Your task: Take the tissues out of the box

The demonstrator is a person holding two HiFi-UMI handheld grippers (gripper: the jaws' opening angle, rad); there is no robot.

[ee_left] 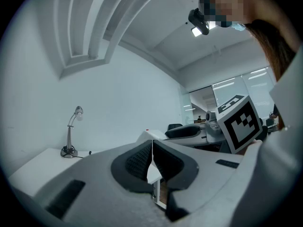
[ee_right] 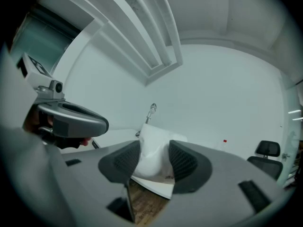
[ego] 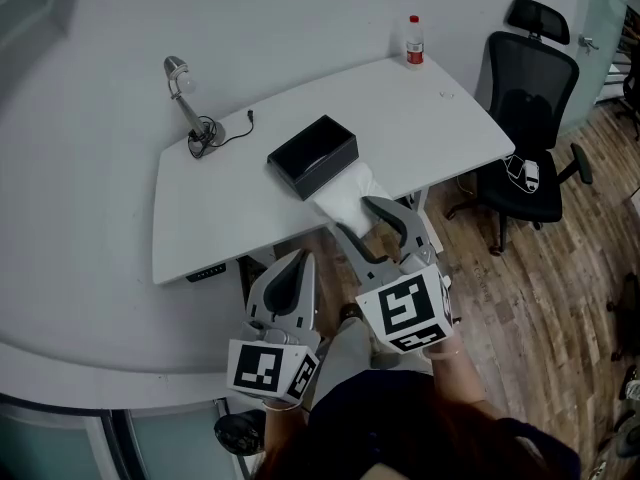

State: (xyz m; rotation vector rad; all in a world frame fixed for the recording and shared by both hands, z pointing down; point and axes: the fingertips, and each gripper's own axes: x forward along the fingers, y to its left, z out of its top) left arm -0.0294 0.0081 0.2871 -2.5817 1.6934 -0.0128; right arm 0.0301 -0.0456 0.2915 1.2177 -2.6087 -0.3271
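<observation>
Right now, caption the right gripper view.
Right gripper fingers clamp the white tissues, with a desk lamp behind.

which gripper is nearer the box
Right. The right gripper grips the tissues just off the near end of the box. The left gripper sits further back from it, shut and empty.

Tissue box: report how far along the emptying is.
Done: a white wad of tissues lies drawn out of the black box toward the desk's near edge. In hand: the right gripper is clamped on that wad. To do: pull it fully clear; whether more is inside cannot be seen. The left gripper is shut, empty.
</observation>
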